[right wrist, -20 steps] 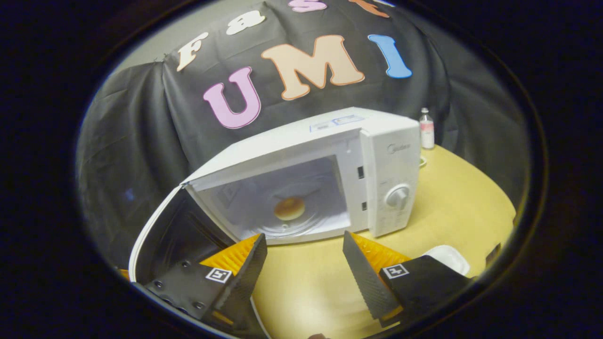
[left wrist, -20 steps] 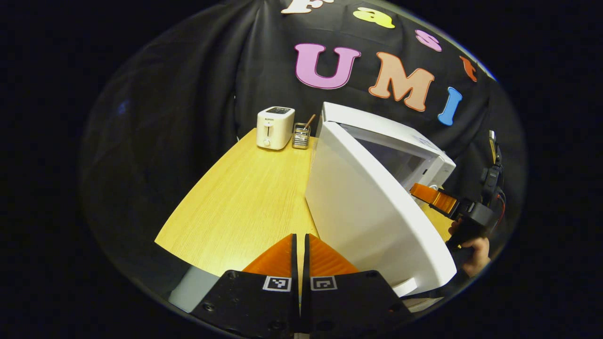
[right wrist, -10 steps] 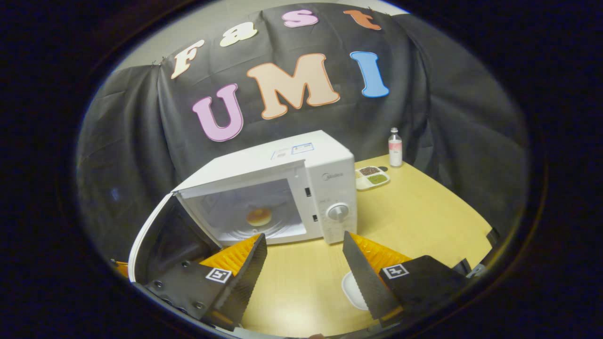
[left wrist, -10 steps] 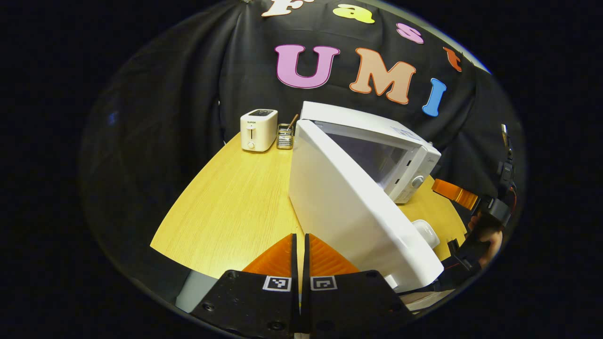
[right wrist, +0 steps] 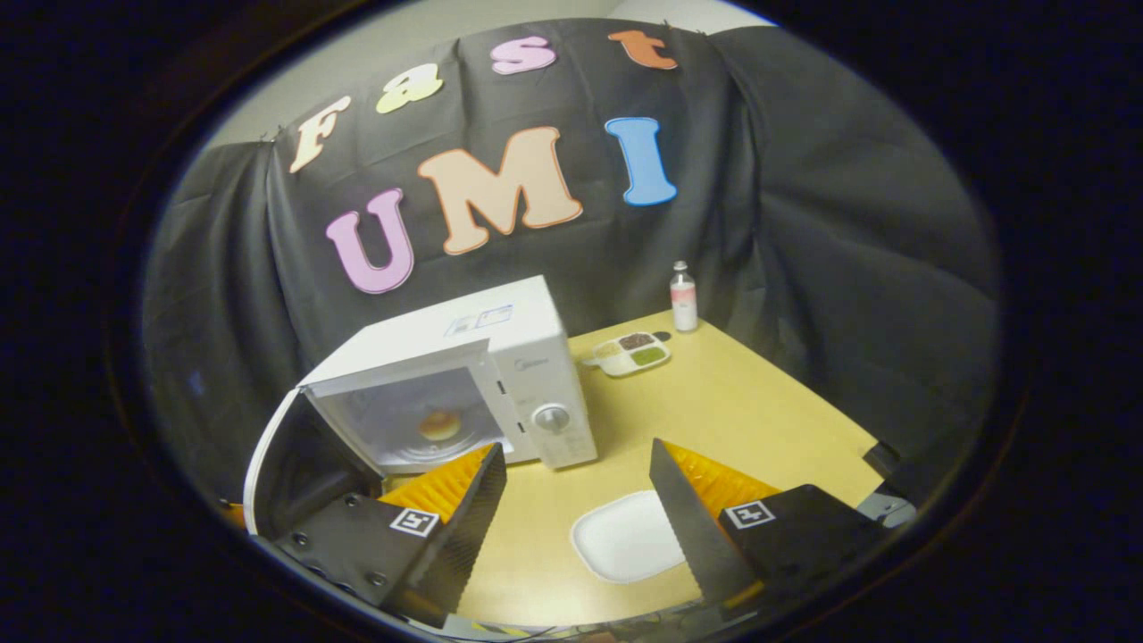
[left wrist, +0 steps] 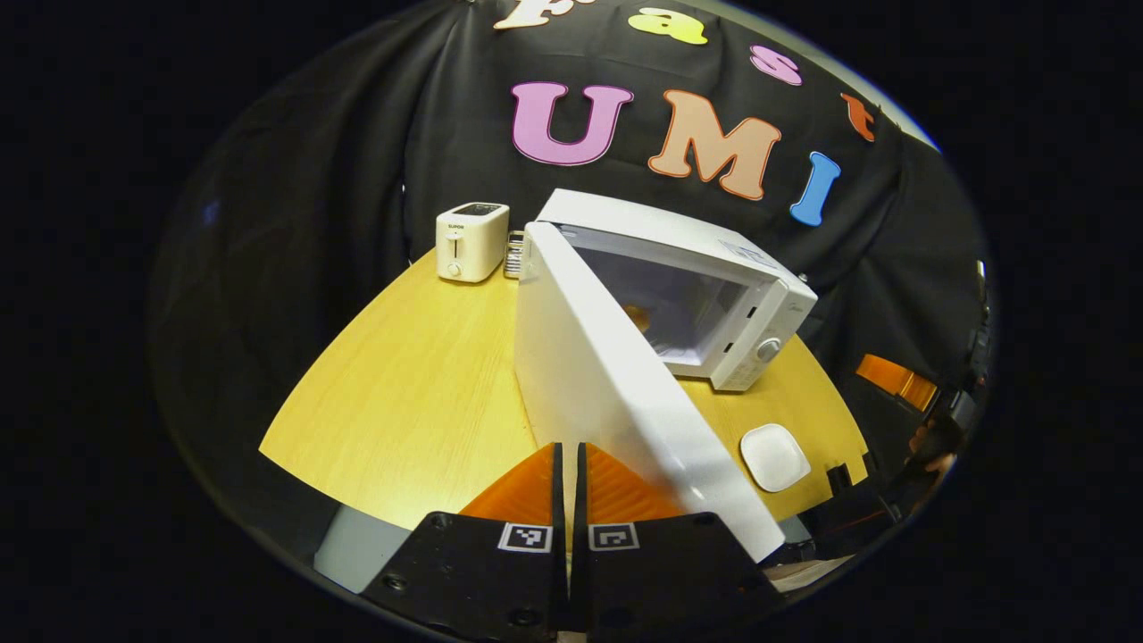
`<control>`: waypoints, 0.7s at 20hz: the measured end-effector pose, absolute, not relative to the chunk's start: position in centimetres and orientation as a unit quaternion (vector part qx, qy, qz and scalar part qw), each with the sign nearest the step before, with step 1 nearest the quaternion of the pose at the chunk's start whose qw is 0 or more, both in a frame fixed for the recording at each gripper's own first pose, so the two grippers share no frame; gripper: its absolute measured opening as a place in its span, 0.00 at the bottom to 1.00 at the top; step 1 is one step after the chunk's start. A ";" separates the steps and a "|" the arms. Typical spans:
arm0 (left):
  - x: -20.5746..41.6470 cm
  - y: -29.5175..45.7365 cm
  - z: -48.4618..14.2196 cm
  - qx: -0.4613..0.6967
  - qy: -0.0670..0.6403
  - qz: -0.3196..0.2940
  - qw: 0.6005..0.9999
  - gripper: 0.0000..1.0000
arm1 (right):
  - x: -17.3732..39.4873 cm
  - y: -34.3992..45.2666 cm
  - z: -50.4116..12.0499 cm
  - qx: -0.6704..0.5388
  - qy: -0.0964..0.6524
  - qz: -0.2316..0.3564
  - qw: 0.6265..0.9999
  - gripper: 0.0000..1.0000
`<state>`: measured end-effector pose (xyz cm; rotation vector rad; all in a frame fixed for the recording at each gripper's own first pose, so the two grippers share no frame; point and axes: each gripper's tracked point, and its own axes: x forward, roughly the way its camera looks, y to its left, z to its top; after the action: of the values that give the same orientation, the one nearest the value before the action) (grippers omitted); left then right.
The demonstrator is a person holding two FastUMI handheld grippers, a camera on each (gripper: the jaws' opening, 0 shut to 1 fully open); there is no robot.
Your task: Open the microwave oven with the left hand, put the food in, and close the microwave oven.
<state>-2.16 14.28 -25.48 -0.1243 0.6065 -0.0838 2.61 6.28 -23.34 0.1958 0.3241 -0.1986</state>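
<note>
Backing away from the microwave oven (right wrist: 464,379), the right gripper (right wrist: 576,500) is now hanging over the worktop's near edge with its fingers spread wide and nothing between them; a second ago it was close to the oven's mouth, and the oven is now showing smaller and farther off in the right gripper view. The left gripper view has also shifted, so that more of the oven's cavity is showing past the door (left wrist: 625,402).

The food (right wrist: 439,424), a small round golden bun, is sitting inside the oven on the turntable, and it is peeking out as an orange patch (left wrist: 637,316) in the left gripper view. The door is standing wide open, swung out toward the worktop's near edge. The left gripper (left wrist: 569,487) is sitting just beside the door's outer face with its fingers closed together on nothing.

A white plate (right wrist: 629,538) is lying empty on the worktop (right wrist: 741,402) near the near edge, in front of the oven's control panel. A toaster (left wrist: 471,241) is standing at the far left corner with a small rack just beside it. Toward the far right corner, a divided tray (right wrist: 632,352) and a small bottle (right wrist: 683,296) are resting close together. In the left gripper view a person's hand (left wrist: 929,446) is holding the right gripper off the worktop's right edge.
</note>
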 end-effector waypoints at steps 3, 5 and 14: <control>-1.8 13.3 -25.2 -0.051 0.298 -0.038 0.952 0.01 | 2.1 3.6 -23.3 0.104 0.165 -0.117 0.974 0.92; -1.4 12.2 -25.1 -0.051 0.298 -0.044 0.952 0.01 | 2.0 2.0 -23.0 0.105 0.161 -0.128 0.973 0.92; 2.5 5.5 -25.1 -0.083 0.293 -0.085 0.949 0.01 | 1.5 -2.0 -21.5 0.102 0.146 -0.151 0.972 0.92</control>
<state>2.46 5.48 -25.05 -0.1698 0.5954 -0.1735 1.51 -2.05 -21.51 0.2051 0.2956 -0.3044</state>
